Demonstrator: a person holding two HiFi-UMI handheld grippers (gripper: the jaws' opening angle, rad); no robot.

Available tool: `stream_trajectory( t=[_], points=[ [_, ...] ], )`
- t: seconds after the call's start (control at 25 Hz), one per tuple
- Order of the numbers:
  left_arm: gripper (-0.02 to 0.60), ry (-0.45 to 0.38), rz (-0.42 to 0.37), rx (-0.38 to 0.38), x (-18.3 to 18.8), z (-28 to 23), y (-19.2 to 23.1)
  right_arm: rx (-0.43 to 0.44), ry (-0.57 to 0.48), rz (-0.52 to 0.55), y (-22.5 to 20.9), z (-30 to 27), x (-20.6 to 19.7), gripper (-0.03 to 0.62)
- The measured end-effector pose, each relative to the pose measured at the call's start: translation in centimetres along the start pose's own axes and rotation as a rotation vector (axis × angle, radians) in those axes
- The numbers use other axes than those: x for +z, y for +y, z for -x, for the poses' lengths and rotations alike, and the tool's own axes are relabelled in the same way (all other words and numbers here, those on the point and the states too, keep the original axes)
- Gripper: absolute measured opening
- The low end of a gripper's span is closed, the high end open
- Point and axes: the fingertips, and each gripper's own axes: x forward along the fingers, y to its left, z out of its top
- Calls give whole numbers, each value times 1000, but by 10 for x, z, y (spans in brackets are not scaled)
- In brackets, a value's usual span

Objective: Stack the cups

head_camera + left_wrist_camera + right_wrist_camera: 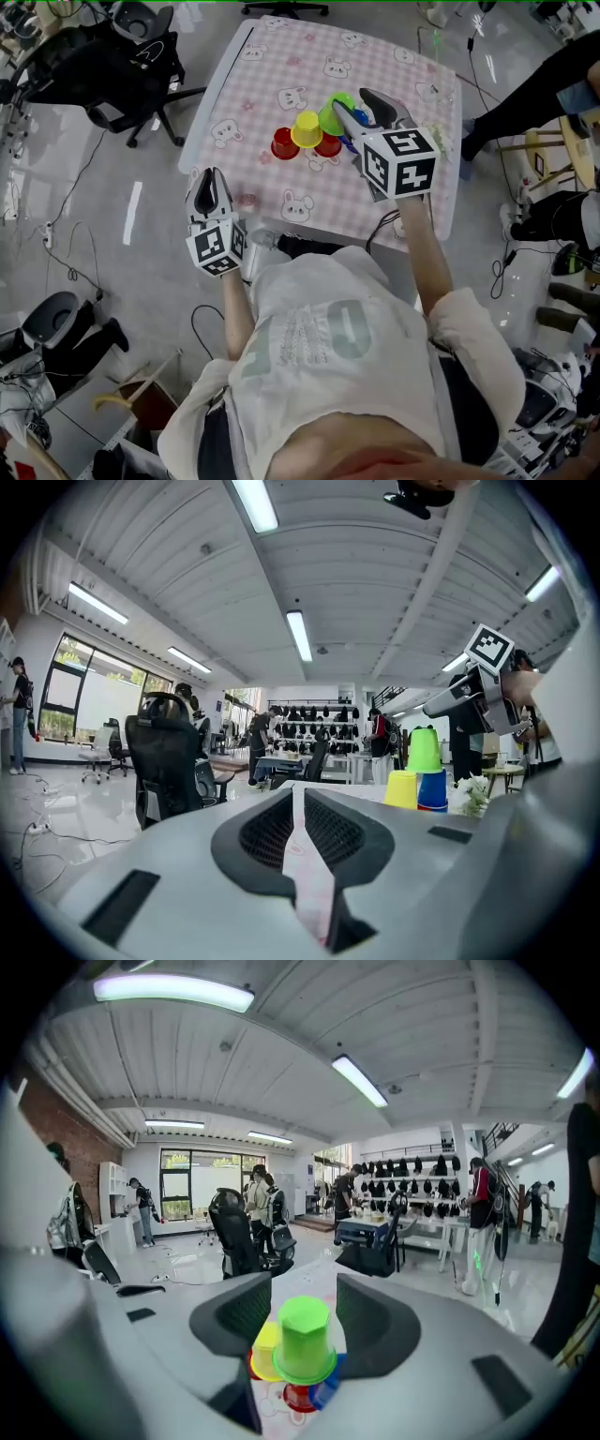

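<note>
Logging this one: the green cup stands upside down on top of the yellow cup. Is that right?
Not quite. The green cup stands upside down on top of the blue cup, not the yellow one. The yellow cup stands next to that stack. The left gripper view shows this from the side.

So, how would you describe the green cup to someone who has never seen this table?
Look at the table with the pink bunny cloth and find the cluster of cups in its middle. The green cup stands upside down on a blue cup, next to the yellow cup. It is the only green one and the highest.
</note>
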Motion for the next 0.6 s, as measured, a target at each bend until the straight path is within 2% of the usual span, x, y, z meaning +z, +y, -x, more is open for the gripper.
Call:
stream_trajectory(
  t=[0.08, 0.16, 0.28, 0.44, 0.6],
  points=[
    [31, -29, -17, -11, 15, -1, -2, -35, -75, 50, -1, 10, 17, 210],
    [31, -68, -36, -27, 35, -2, -7, -78, -171, 76, -2, 22, 33, 145],
    [31, -122, -61, -52, 71, -3, -18, -113, -319, 50, -1, 43, 52, 71],
    [31, -150, -123, -57, 114, -1, -38, -94, -477, -38, 8, 67, 63, 47],
    [31, -212, -169, -86, 145, 6, -59, -96, -514, -56, 16, 79, 51, 38]
  ],
)
